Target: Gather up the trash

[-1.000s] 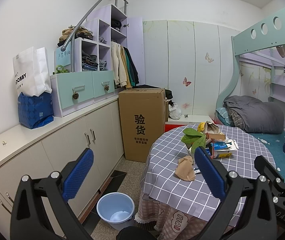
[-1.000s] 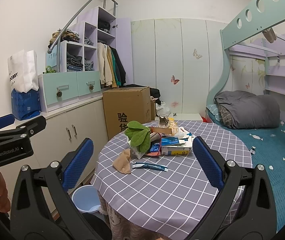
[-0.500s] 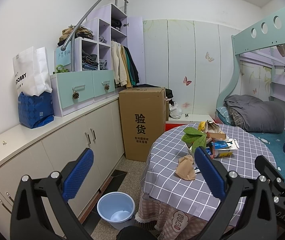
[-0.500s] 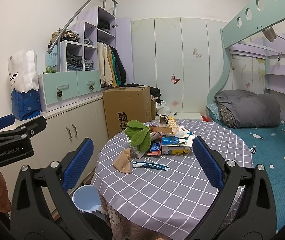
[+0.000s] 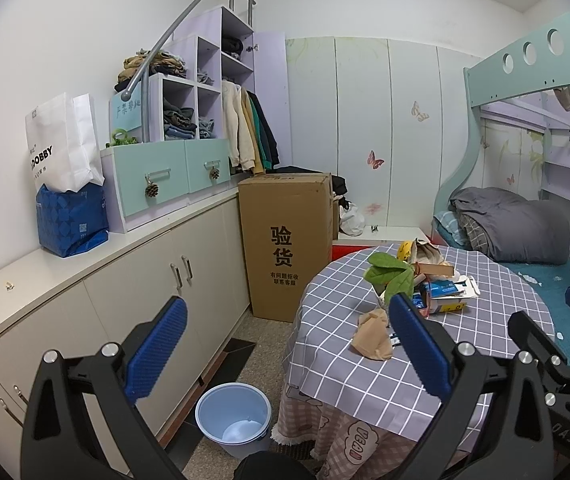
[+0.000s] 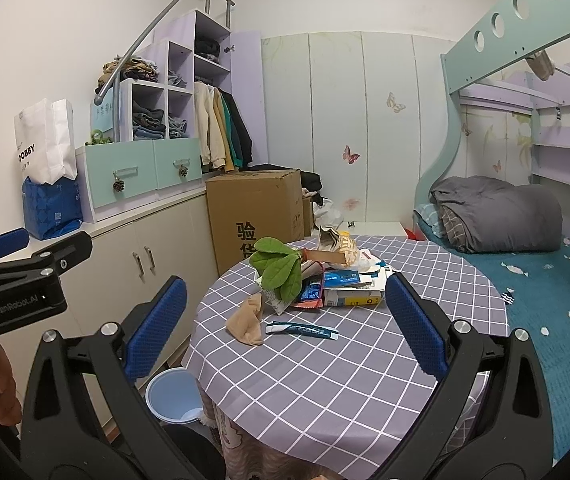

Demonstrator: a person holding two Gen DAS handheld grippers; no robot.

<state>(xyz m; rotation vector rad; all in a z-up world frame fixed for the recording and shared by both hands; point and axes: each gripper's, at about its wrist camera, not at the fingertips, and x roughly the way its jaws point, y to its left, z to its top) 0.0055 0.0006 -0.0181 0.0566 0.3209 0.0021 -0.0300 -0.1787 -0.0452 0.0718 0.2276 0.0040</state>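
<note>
A round table [image 6: 325, 392] with a grey checked cloth carries a heap of trash: a tan crumpled wrapper [image 6: 248, 320], a blue-white strip wrapper [image 6: 301, 329], green leaves [image 6: 279, 270], and boxes and papers [image 6: 349, 286]. The same tan wrapper [image 5: 373, 340] and leaves [image 5: 391, 276] show in the left wrist view. A light blue bin [image 5: 233, 420] stands on the floor left of the table. My left gripper [image 5: 281, 356] is open and empty, held above the floor and bin. My right gripper [image 6: 281, 326] is open and empty, short of the table's near edge.
A tall cardboard box [image 5: 287, 244] stands behind the table. White cabinets [image 5: 133, 292] with bags and drawers line the left wall. A bunk bed [image 6: 525, 248] with a grey duvet fills the right side. A hand [image 6: 1, 384] holds the left gripper's handle.
Hardly anything has moved; both grippers stay open and nearly still, with only a slight drift of the views.
</note>
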